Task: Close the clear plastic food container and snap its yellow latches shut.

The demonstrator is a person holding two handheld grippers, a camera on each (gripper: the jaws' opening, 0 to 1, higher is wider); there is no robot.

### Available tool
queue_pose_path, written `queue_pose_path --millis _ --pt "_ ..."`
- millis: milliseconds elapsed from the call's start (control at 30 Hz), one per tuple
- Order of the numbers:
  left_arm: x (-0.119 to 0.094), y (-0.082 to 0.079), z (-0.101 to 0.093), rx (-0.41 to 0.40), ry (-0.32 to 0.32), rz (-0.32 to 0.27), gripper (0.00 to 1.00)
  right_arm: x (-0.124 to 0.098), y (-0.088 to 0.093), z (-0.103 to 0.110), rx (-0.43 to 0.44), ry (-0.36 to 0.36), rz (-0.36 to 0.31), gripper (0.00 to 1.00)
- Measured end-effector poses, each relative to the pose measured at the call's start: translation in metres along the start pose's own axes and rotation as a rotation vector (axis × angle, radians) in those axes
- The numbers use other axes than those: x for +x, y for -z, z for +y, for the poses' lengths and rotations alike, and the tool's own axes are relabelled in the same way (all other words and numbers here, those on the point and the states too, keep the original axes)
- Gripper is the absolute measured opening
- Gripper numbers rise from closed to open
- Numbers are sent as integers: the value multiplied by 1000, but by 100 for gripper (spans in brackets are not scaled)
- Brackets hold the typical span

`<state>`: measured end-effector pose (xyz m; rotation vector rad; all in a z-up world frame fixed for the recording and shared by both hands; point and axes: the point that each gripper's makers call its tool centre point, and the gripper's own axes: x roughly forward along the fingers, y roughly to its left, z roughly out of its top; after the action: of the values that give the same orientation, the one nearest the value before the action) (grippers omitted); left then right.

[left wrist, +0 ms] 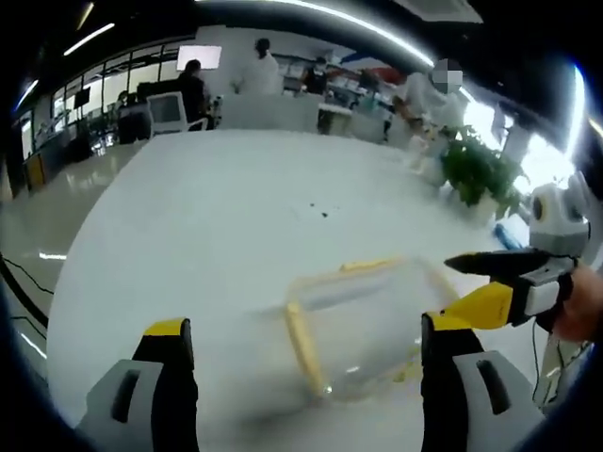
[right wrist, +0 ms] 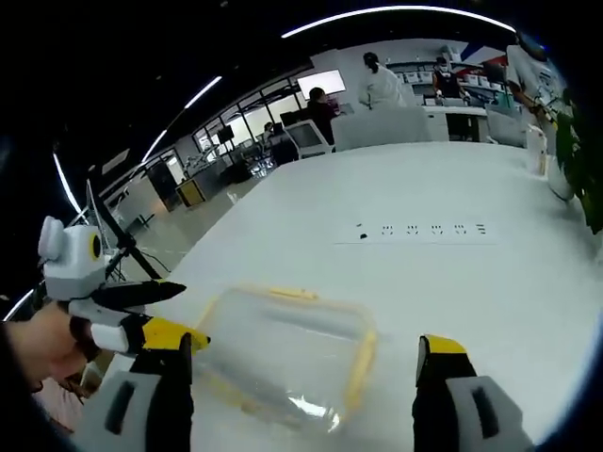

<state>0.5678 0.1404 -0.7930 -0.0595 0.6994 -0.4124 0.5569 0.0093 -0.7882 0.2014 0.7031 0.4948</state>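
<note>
A clear plastic food container (left wrist: 363, 325) with yellow latches along its rim lies on the white table (left wrist: 236, 217), blurred. In the left gripper view it sits just ahead of my left gripper (left wrist: 306, 339), nearer the right-hand jaw, and the jaws stand wide apart. My right gripper (left wrist: 448, 287) reaches in from the right beside the container's far corner, held by a hand (left wrist: 579, 301). From the right gripper view, the container (right wrist: 283, 358) lies between the spread jaws of my right gripper (right wrist: 306, 353). There my left gripper (right wrist: 188, 314) comes in from the left, close to the container's corner.
A potted plant (left wrist: 480, 169) stands near the table's right side. A row of sockets (right wrist: 424, 229) is set in the tabletop beyond the container. Several people and office chairs are at desks (left wrist: 273, 108) far behind. The table edge drops to the floor on the left (left wrist: 57, 254).
</note>
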Motion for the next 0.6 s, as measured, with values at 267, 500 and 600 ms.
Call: queue_pose_path --millis 267,500,600 --pt "-49 -4 -12 12 16 -28 99 -46 -6 16 -22 7 -40 100" --pt "-103 -3 -21 43 25 -47 99 -94 -5 35 -54 25 -81 100" --pt "-126 3 -24 58 36 -53 99 -115 1 44 -61 22 -97 100"
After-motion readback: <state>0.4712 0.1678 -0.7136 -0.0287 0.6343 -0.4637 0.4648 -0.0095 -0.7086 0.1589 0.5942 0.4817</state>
